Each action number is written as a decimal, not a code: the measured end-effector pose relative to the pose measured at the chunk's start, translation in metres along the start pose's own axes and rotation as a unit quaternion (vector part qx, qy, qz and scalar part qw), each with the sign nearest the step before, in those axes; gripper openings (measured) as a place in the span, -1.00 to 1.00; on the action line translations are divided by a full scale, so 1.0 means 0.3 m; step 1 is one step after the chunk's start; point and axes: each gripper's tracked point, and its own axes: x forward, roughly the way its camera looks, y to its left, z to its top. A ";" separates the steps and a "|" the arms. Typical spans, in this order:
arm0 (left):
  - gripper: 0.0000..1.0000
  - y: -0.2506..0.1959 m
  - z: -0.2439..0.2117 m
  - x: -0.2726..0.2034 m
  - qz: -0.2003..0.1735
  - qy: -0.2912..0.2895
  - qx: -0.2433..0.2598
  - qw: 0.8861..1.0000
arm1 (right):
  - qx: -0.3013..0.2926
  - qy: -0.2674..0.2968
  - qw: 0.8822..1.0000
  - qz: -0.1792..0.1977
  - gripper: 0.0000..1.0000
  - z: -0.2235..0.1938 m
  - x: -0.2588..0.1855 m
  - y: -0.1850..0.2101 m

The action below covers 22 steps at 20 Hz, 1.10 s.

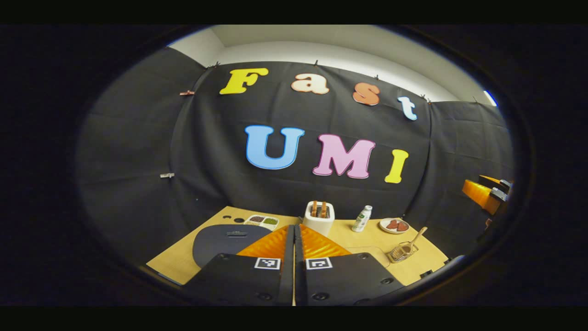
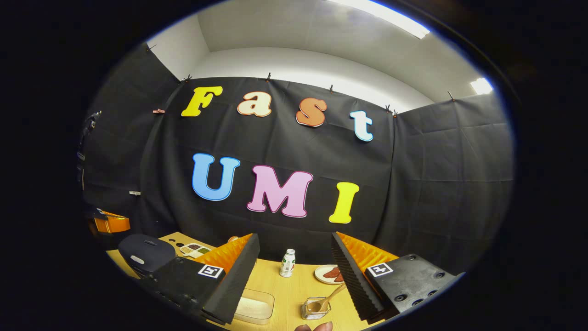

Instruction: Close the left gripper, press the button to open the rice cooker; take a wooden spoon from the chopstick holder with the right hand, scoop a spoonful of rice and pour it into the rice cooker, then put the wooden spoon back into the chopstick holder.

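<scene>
The dark grey rice cooker (image 1: 229,241) stands at the table's left with its lid down; it also appears in the right gripper view (image 2: 146,250). My left gripper (image 1: 294,227) is shut with nothing in it, hovering above the table just right of the cooker. A wooden spoon (image 2: 333,294) leans in the wire chopstick holder (image 2: 314,308), also seen in the left gripper view (image 1: 404,250). A clear box of rice (image 2: 255,305) sits left of the holder. My right gripper (image 2: 295,236) is open and empty, raised above the holder and the box.
A white toaster (image 1: 319,218), a small white bottle (image 1: 362,219), a plate (image 1: 394,225) and a compartment tray (image 1: 262,221) line the back of the wooden table (image 1: 183,262). The black cloth wall stands close behind. Fingertips of a hand (image 2: 314,327) show at the bottom edge.
</scene>
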 end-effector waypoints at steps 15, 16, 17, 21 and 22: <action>-0.84 0.258 -0.468 0.147 0.033 0.212 -0.050 0.975 | -0.013 0.017 0.999 -0.037 0.94 -0.047 0.002 -0.087; -0.84 0.257 -0.476 0.150 0.033 0.217 -0.050 0.974 | -0.014 0.017 0.999 -0.038 0.95 -0.050 0.005 -0.092; -0.84 0.252 -0.492 0.149 0.033 0.222 -0.050 0.973 | -0.014 0.018 0.999 -0.039 0.95 -0.051 0.007 -0.094; -0.87 0.252 -0.521 0.141 0.036 0.231 -0.053 0.971 | -0.015 0.020 0.999 -0.039 0.94 -0.060 0.013 -0.094; -0.86 0.252 -0.520 0.145 0.033 0.232 -0.056 0.971 | -0.016 0.021 0.999 -0.038 0.95 -0.065 0.015 -0.091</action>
